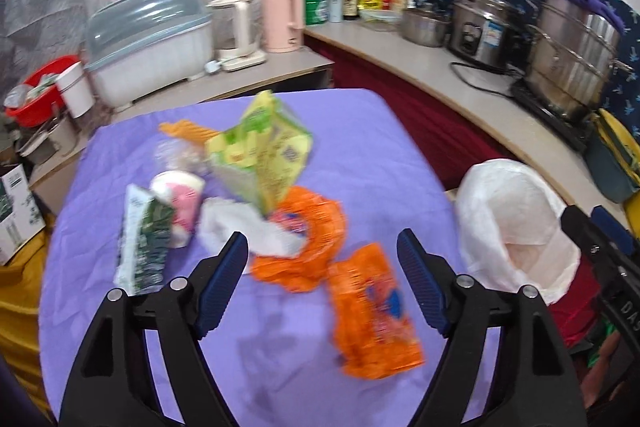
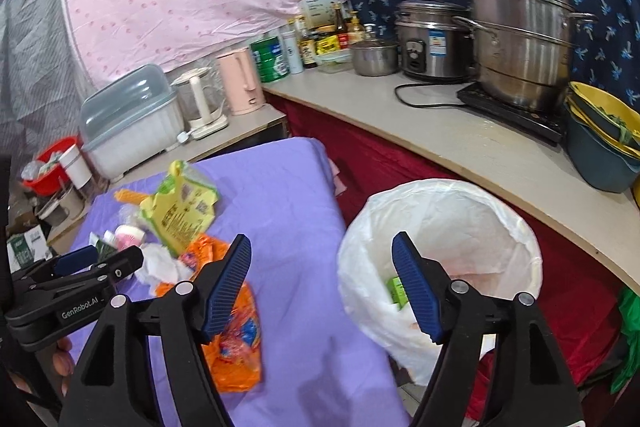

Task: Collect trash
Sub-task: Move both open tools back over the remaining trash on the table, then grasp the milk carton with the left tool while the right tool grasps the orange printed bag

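Note:
Trash lies on a purple-covered table (image 1: 360, 131): two orange wrappers (image 1: 372, 311) (image 1: 308, 239), a yellow-green carton (image 1: 264, 155), crumpled white tissue (image 1: 236, 227), a pink-white cup (image 1: 180, 203) and a green-white packet (image 1: 144, 239). My left gripper (image 1: 322, 267) is open and empty above the orange wrappers. A white-lined trash bin (image 2: 440, 227) stands right of the table, with a green item (image 2: 398, 291) inside. My right gripper (image 2: 320, 275) is open and empty, between the table edge and the bin. The left gripper also shows in the right wrist view (image 2: 100, 263).
A counter (image 2: 460, 151) curves behind with steel pots (image 2: 520, 39), a rice cooker (image 2: 432, 43), a pink kettle (image 2: 240, 83), bottles and a covered dish rack (image 2: 128, 115). A red cloth (image 2: 400, 163) hangs below the counter. A red basin (image 1: 40, 91) sits far left.

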`<state>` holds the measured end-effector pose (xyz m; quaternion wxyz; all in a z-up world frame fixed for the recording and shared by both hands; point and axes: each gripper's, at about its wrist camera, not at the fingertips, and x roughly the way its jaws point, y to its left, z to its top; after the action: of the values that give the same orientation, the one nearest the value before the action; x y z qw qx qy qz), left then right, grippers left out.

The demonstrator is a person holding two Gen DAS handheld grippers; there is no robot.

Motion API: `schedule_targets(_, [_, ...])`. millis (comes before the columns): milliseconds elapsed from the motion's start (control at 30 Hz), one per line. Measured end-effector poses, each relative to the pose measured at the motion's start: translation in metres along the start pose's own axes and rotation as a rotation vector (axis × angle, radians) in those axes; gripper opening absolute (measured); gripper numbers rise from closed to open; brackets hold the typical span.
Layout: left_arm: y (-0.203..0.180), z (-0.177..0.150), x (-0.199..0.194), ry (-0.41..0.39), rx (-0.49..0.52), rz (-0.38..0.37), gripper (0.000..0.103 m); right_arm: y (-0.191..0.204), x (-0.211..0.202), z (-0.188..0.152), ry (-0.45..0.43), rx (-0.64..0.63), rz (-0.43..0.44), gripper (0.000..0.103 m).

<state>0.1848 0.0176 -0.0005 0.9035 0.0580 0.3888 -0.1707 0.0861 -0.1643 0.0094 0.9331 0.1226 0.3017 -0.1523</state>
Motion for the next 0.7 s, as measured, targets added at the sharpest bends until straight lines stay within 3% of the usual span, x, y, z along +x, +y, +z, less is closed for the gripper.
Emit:
schedule_targets(233, [0.074,-0.027,-0.002,0.044,-0.103,0.080,0.075,0.049,0.018,-0.028,0.079,-0.062,0.060,0.071])
schedule_targets(700, [0.159,-0.062,0.005,0.079,-0.183,0.145,0.088,0.107,0.066,-0.088,0.241,-0.122,0.079,0.071])
